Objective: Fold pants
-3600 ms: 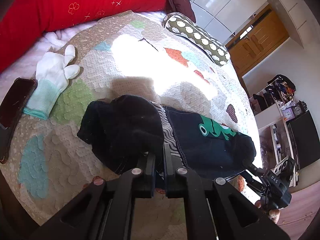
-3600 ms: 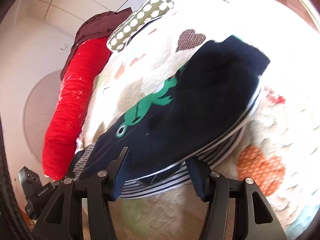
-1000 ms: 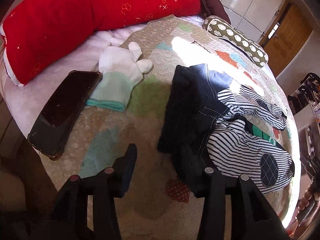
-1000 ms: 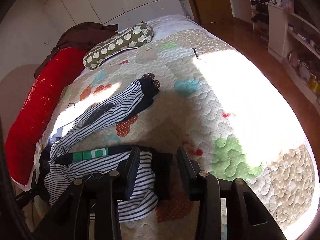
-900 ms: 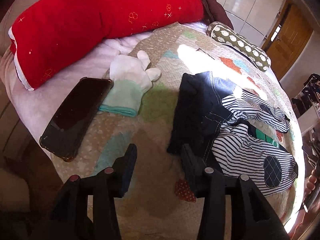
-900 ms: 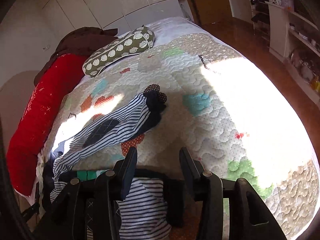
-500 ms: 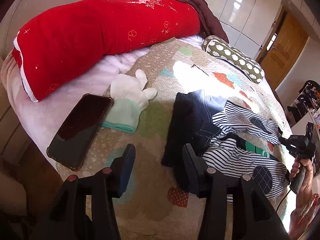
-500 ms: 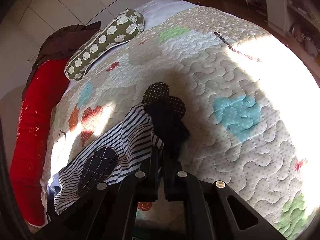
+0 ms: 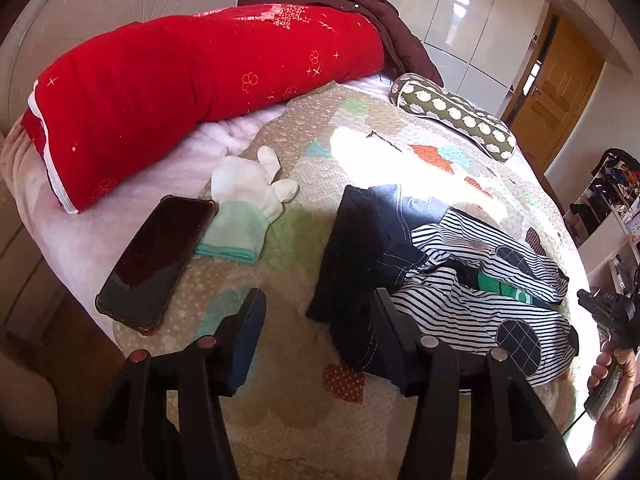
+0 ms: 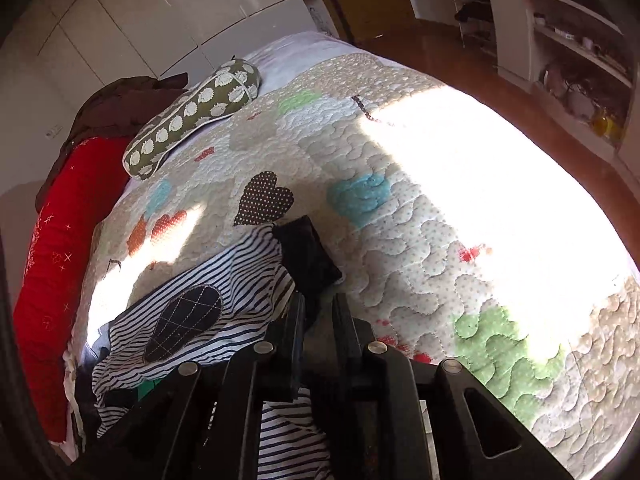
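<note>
Soft, light striped black-and-white cotton pants (image 9: 460, 292) lie rumpled near the quilted bed's (image 10: 420, 208) edge.
The dark cuff is pinched by the right tool (image 10: 318, 312); the left tool (image 9: 316, 312), spread and empty, could take the waistband.

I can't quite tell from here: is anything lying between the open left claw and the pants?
Nothing visible. The left claw hangs open at the dark waist end of the pants; the glove and phone lie off to its left.
</note>
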